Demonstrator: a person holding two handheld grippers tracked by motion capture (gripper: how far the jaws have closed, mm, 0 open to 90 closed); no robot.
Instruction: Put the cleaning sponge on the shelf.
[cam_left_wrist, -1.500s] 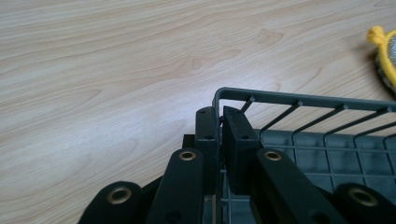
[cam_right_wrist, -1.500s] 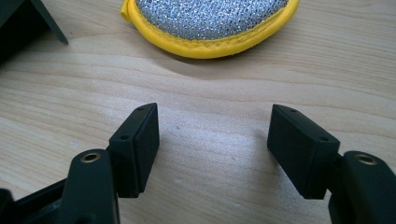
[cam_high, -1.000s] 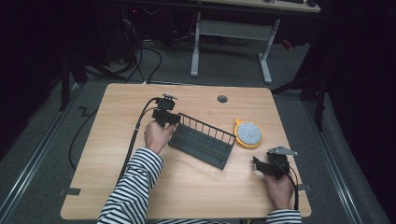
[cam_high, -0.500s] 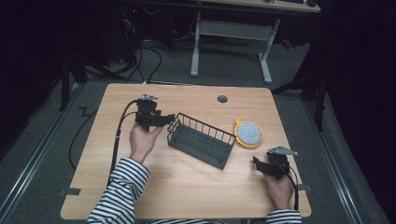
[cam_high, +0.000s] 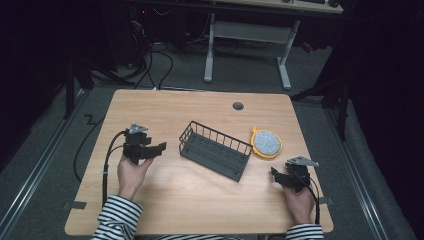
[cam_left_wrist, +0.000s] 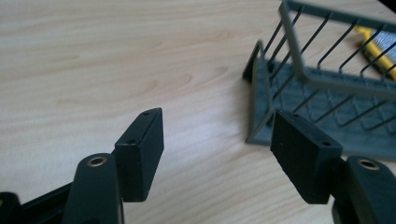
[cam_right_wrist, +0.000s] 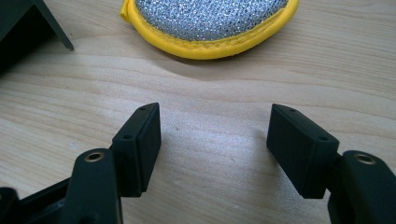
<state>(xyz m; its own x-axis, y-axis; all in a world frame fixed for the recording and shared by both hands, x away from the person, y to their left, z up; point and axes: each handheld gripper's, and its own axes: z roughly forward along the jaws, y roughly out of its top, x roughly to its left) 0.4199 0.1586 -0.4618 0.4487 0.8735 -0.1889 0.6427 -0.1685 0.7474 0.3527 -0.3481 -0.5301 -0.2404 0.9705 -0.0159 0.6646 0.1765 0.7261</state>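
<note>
Rack placement sets our frame: the dark wire rack (cam_high: 216, 150) sits skewed near the middle of the wooden table (cam_high: 200, 107), and we place everything else by it. To the rack's left, near but not touching, the left gripper (cam_high: 161, 146) points at its short end with jaws wide apart and nothing between them; in the left gripper view the rack's end wall (cam_left_wrist: 261, 88) stands just ahead and right of the jaws. To the rack's right, close to its far corner, lies the round scouring pad (cam_high: 267, 143) with a silver face and yellow rim, flat on the wood. Farther right and nearer us, the right gripper (cam_high: 276, 172) is also spread open and empty, and the right gripper view shows the pad (cam_right_wrist: 210, 21) lying straight ahead of its 2 jaws. We judge the step in hand to be taking up the pad with the right gripper, probably for the rack. To do it well, we should slide forward low, keep the jaws level with the table, straddle the near yellow rim, and close on the rim, not the soft face. The left gripper can steady the rack's end wall if the rack shifts.
</note>
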